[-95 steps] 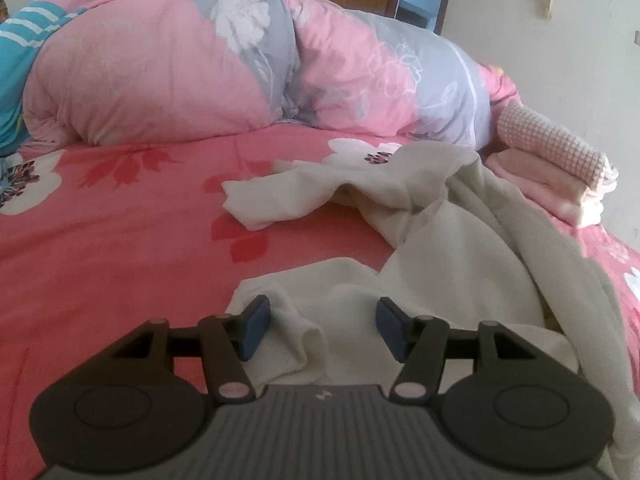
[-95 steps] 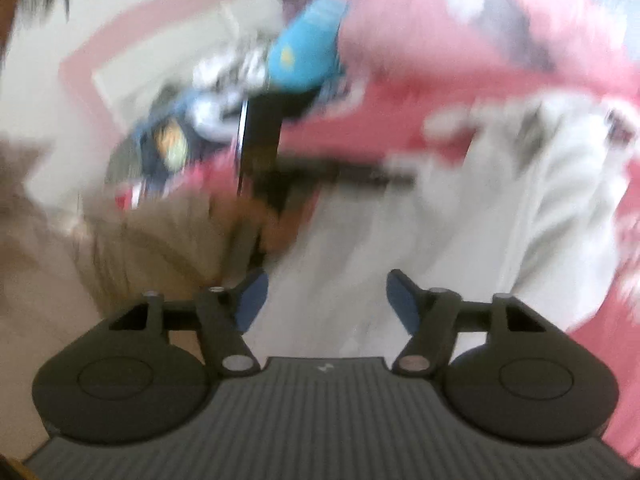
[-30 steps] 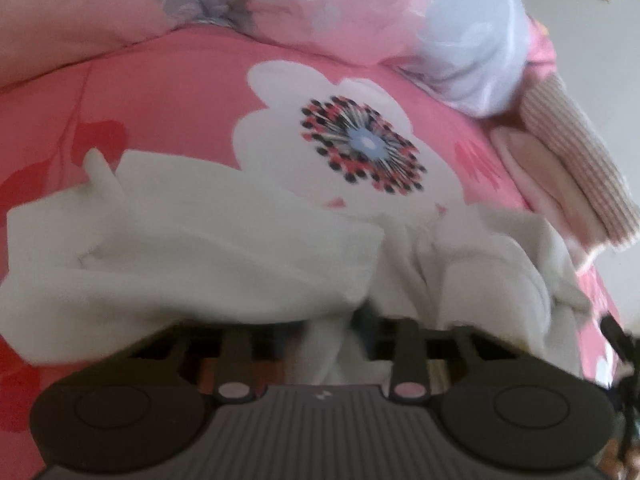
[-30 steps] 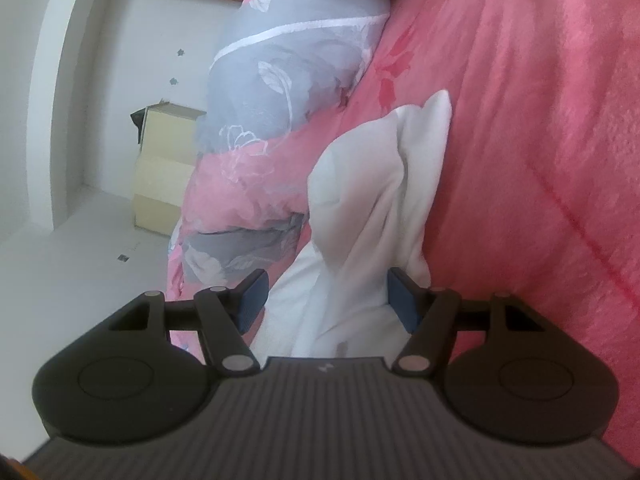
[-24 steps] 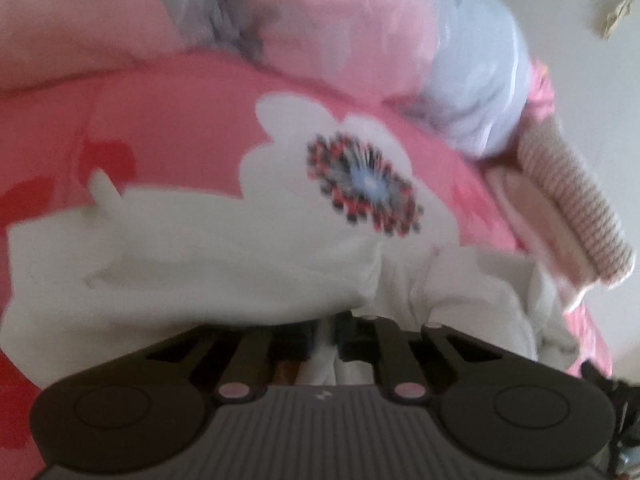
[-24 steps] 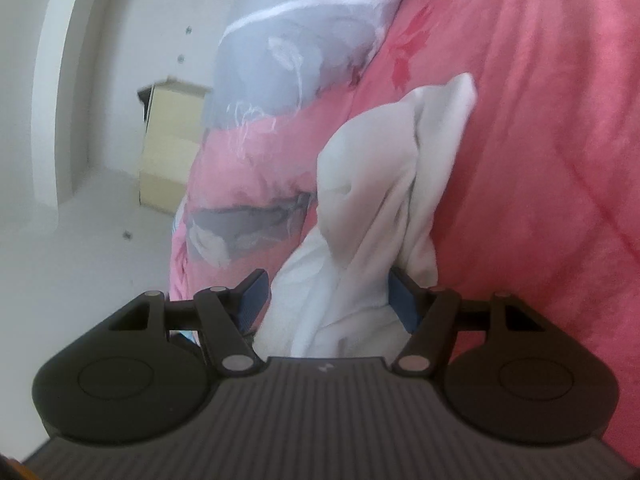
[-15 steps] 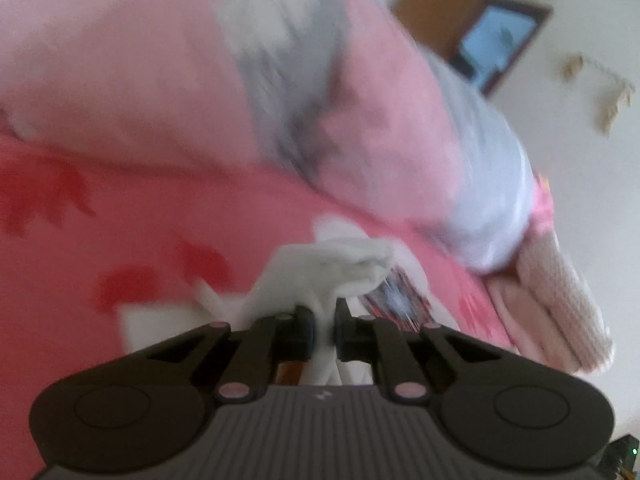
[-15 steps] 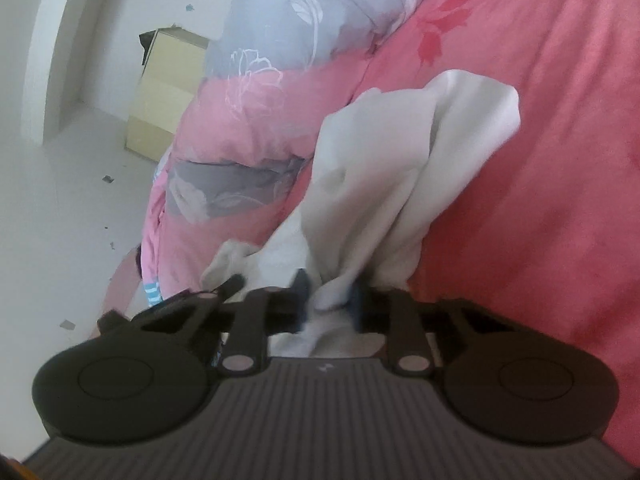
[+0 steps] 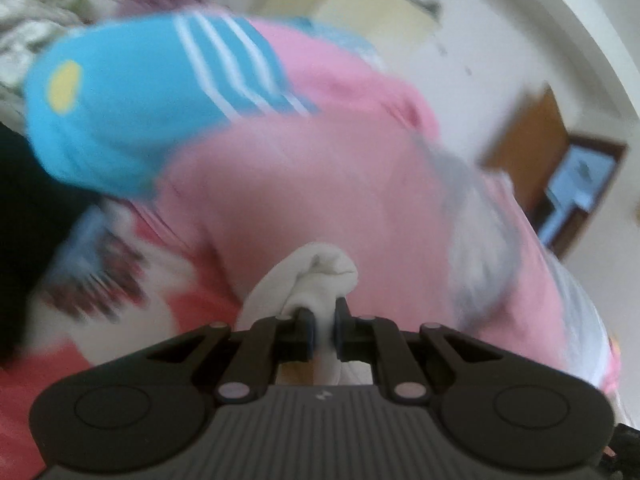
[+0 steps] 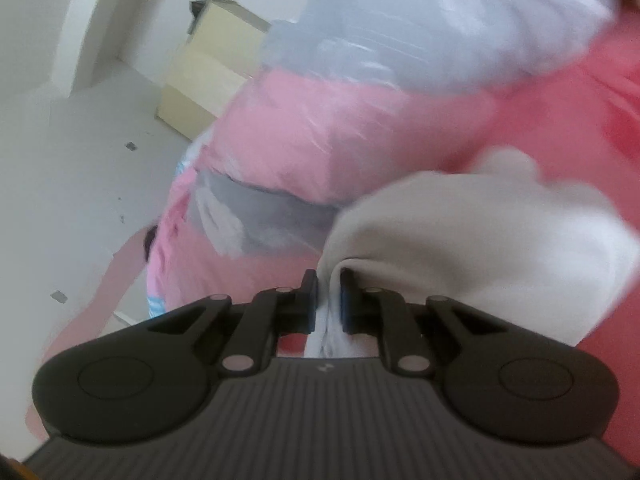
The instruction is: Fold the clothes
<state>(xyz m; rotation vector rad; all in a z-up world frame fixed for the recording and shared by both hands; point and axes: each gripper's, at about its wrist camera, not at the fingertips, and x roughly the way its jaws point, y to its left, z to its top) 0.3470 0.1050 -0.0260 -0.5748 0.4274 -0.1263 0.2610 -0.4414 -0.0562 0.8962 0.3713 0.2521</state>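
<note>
Both tongs pinching the cream garment: left tongs [image 9: 323, 330] clamping a bunched end [image 9: 316, 280], right tongs [image 10: 329, 306] having just been closing on another fold [image 10: 460, 240]. Hanging lifted over the pink bed [image 10: 580, 100], near the rolled quilt [image 9: 320, 180]. Long axis probably stretching between the two grips; neither hand nearer.

The cream-white garment [image 10: 460, 232] hangs bunched and crumpled, raised off the pink bedspread [image 10: 600, 80], a fold pinched at each end.
</note>
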